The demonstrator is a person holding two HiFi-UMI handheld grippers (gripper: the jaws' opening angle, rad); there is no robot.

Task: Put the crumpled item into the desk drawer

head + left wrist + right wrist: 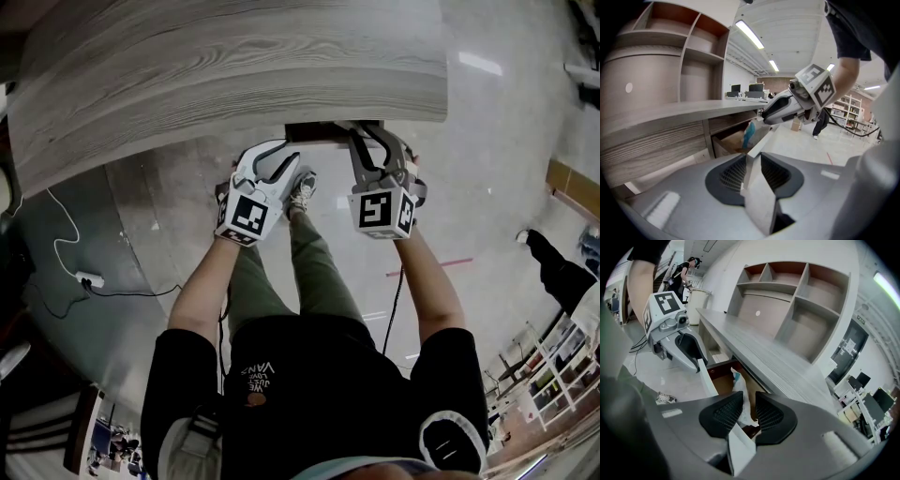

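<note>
The crumpled item (739, 387), white with a blue patch, hangs between the pads of my right gripper (746, 411), which is shut on it. It dangles over the open desk drawer (719, 380), whose inside is brown. In the left gripper view the same item (749, 133) shows at the right gripper's tips, just above the drawer (729, 140). My left gripper (752, 176) is closed on the drawer's white front panel (761, 143). From the head view both grippers, left (281, 164) and right (375, 141), sit at the desk's edge.
The grey wood desk top (234, 66) overhangs the drawer, and a shelf unit (797, 301) stands on it. A power strip with a white cable (89, 278) lies on the floor at left. Another person (553, 267) stands at right.
</note>
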